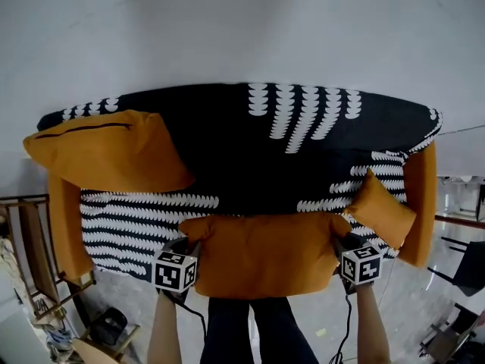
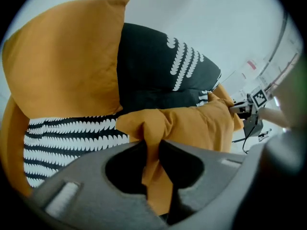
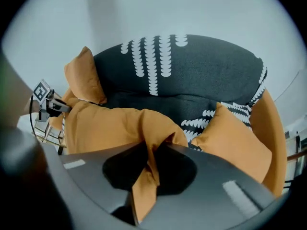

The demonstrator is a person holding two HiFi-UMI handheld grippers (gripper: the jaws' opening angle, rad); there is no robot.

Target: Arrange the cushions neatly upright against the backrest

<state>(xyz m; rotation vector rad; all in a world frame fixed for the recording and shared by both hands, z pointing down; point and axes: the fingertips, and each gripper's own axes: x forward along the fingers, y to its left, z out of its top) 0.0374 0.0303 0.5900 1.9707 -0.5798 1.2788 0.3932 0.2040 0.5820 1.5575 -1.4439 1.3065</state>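
The left gripper (image 2: 152, 150) has its jaws squeezed tight on one corner of the middle cushion (image 1: 265, 255). The right gripper (image 3: 151, 152) pinches the other near corner the same way. A flap of orange cloth pokes out between each pair of jaws. I think both corners are held so the cushion hangs flat and wide. That way it should not flop or twist while it is carried.

The middle cushion stretches from one gripper to the other, right in front of the person. It is over the front edge of the sofa (image 1: 151, 226). It is well apart from the backrest (image 1: 227, 127), so it is not yet in its place.

The big cushion (image 1: 106, 152) leans at the left end of the backrest, tipped a bit. The small cushion (image 1: 381, 211) sits at the right end, standing on a corner and tilted. There is a wide bare gap between those two. I think the middle cushion is meant to go in that gap and stand up straight
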